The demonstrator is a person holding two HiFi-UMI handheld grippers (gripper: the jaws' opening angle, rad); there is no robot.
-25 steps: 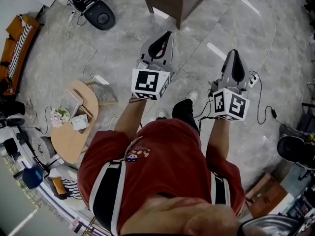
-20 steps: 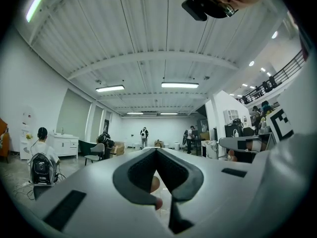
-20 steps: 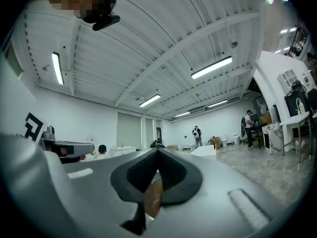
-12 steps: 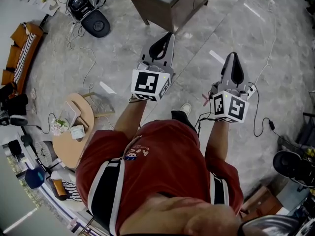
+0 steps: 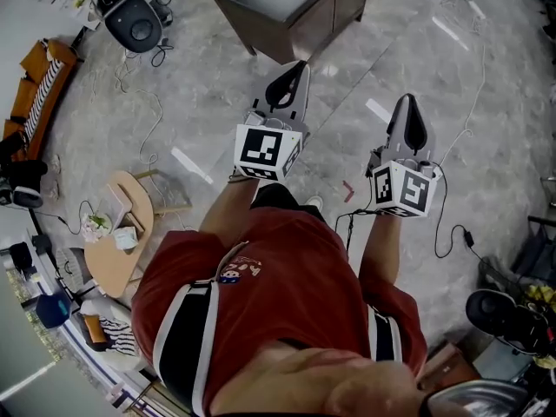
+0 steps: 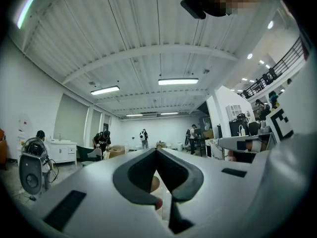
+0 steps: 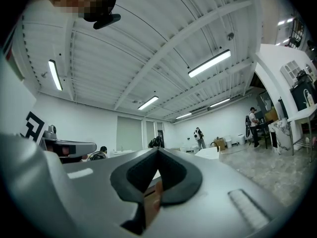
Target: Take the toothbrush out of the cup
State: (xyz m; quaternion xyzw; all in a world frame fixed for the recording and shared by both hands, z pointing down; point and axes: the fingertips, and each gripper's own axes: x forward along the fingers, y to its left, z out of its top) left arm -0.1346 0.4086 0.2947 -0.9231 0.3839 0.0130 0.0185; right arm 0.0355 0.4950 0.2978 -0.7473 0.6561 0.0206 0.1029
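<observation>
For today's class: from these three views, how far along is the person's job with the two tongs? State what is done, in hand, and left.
Done: nothing visible; no toothbrush or cup shows in any view. In hand: nothing; the left tongs and right tongs are both shut and empty, held out over the floor toward a dark cabinet. Left: everything, from finding the cup to lifting the toothbrush out.

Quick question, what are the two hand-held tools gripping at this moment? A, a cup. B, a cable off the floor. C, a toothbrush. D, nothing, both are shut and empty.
D: the left tool and the right tool each show their jaws meeting tip to tip in their own gripper views, with nothing between them, and no toothbrush or cup is in sight.
</observation>
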